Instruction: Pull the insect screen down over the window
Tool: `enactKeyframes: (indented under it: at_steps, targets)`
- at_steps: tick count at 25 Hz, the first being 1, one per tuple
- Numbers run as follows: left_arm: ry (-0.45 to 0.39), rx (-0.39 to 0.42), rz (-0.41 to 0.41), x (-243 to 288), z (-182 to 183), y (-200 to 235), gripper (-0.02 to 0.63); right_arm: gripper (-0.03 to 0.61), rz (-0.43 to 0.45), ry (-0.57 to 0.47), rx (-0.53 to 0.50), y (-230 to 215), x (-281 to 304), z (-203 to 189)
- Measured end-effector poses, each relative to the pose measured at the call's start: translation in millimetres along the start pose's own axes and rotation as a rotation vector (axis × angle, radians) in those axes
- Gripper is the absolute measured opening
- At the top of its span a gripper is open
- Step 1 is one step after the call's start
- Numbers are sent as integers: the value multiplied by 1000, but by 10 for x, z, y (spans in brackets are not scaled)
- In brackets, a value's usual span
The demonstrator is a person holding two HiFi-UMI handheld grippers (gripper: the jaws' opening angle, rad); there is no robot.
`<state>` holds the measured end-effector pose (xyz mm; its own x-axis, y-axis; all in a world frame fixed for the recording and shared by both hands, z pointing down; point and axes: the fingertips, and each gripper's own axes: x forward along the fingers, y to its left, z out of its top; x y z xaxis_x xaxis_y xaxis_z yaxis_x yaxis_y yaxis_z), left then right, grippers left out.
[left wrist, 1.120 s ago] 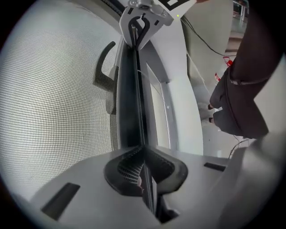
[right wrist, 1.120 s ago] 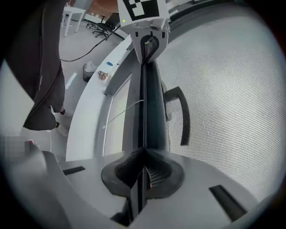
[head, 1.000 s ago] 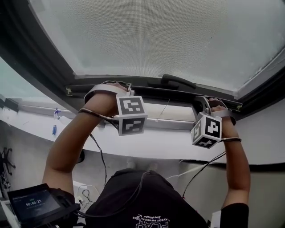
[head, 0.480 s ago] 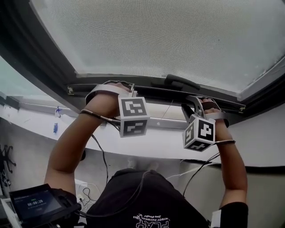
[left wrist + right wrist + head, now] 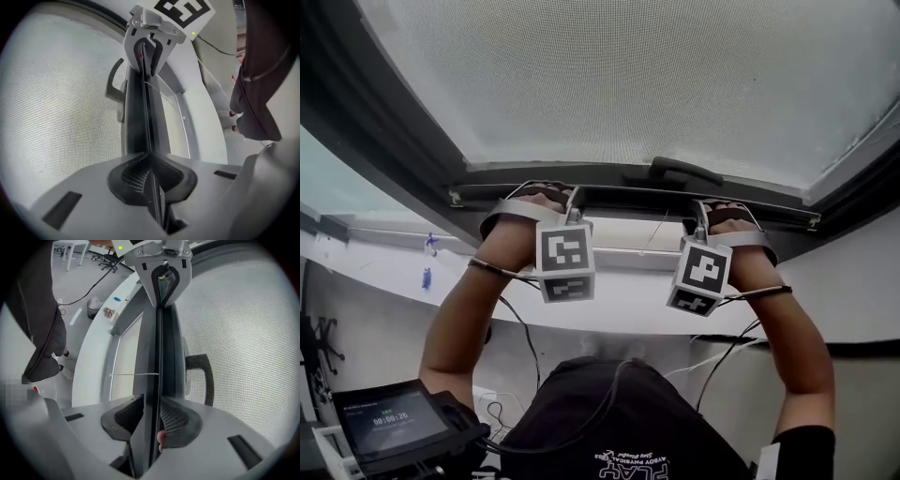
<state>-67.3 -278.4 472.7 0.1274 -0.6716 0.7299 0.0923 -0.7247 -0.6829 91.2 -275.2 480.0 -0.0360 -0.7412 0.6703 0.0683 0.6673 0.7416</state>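
Observation:
The grey mesh insect screen (image 5: 656,75) fills the window above me. Its dark bottom bar (image 5: 619,195) carries a black handle (image 5: 680,172). My left gripper (image 5: 548,195) holds the bar left of the handle. In the left gripper view its jaws (image 5: 152,176) are shut on the bar's thin fin (image 5: 140,108). My right gripper (image 5: 717,208) sits just right of the handle. Its jaws (image 5: 149,420) have just been opening and now stand open, with the bar (image 5: 161,343) between them. Each gripper view shows the other gripper at the bar's far end.
A dark window frame (image 5: 384,122) surrounds the screen, with a white sill (image 5: 609,309) below the bar. A thin white cord (image 5: 136,374) crosses beside the bar. A device with a small display (image 5: 389,427) sits at the lower left, and cables hang below my arms.
My right gripper has slid left along the bar towards the handle, and its marker cube has turned. The left gripper has stayed on the bar.

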Motion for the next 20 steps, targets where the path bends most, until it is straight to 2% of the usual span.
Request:
enactKeyframes:
  at_steps: [4, 6, 7, 8, 9, 10, 12, 15, 17, 19, 20]
  targets:
    - [-115, -99, 89, -289, -5, 11, 28, 106, -10, 13, -1, 0, -95, 29]
    - [-177, -155, 79, -331, 1, -61, 29, 106, -7, 12, 1, 3, -102, 44]
    - [-182, -171, 67, -290, 8, -86, 31, 106, -4, 11, 3, 6, -99, 39]
    - [-166, -178, 53, -226, 14, -100, 39, 106, 0, 11, 6, 10, -95, 26]
    - [-139, -183, 34, -161, 14, -111, 103, 106, 4, 11, 7, 18, -91, 11]
    - [-110, -187, 12, -111, 7, -126, 135, 106, 8, 13, 6, 29, -88, 5]
    - [-56, -172, -9, -54, -37, -169, 138, 106, 13, 18, 1, 59, -80, 31]
    - [35, -118, 1, -8, -81, -246, 141, 107, 7, 38, -15, 98, -58, 69]
    - [44, -146, -23, 16, -43, -267, 143, 107, 0, 40, -23, 108, -35, 55]
    - [17, -190, -42, 36, -12, -243, 143, 110, -9, 28, -23, 103, -3, 39]
    - [15, -189, -37, 53, -10, -218, 143, 128, -12, 17, -21, 101, 14, 30]
